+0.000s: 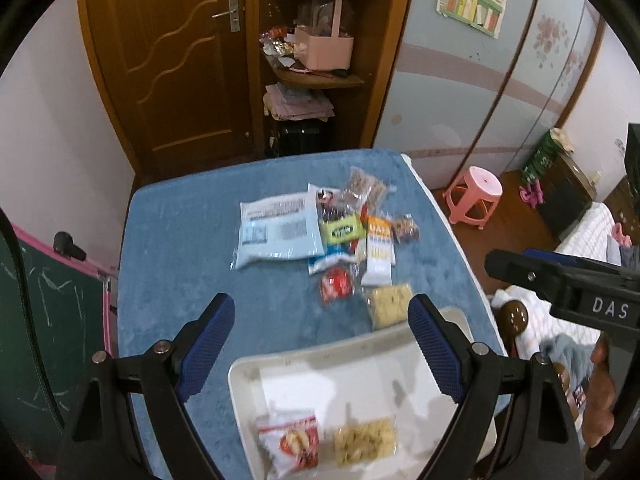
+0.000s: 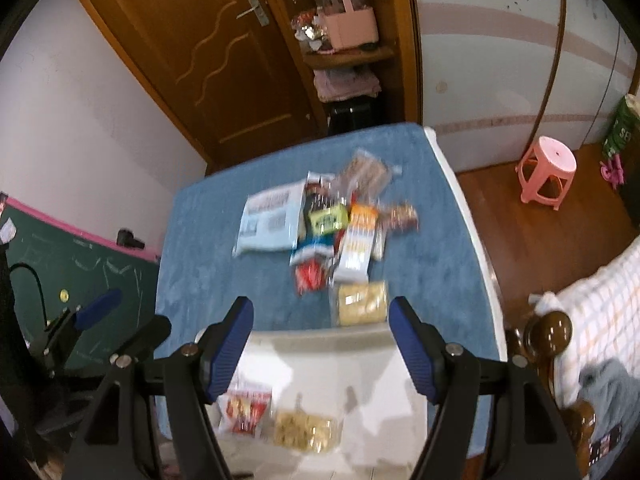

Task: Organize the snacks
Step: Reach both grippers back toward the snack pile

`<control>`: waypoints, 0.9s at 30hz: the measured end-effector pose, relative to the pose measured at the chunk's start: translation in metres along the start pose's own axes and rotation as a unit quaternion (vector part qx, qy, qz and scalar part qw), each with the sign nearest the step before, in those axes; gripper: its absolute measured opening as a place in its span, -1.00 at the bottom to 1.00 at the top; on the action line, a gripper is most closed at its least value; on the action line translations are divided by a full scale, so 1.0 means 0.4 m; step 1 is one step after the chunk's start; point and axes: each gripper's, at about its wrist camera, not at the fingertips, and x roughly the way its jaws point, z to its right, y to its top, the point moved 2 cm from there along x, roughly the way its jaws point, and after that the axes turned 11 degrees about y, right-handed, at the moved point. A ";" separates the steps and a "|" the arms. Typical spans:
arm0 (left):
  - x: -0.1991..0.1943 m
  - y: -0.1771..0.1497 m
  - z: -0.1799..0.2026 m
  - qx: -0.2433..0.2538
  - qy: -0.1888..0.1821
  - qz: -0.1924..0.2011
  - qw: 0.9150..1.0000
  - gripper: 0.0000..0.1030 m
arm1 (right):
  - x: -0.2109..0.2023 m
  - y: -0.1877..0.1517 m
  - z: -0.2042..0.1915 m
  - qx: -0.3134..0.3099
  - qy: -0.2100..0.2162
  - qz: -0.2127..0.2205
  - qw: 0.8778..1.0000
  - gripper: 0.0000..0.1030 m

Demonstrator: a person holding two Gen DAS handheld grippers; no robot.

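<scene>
Pretty dim indoor light, warm and a bit yellowish, nothing harsh. The white tray catches the most light and nearly blows out, with soft finger shadows across it. Heavy fisheye bend on both views: the door and wardrobe curve hard, and black vignette fills the corners. Right wrist view is smeared with motion blur, so the snacks look streaky; left view is sharper, though its near tray is soft.

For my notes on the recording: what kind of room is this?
Probably a bedroom in a home: a bed with checked bedding, a wardrobe with sliding doors, and a wooden door.
</scene>
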 end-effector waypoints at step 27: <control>0.619 0.026 0.114 -0.049 0.027 -0.197 0.979 0.70 | 0.512 0.187 0.279 0.080 -0.038 -0.115 0.989 0.38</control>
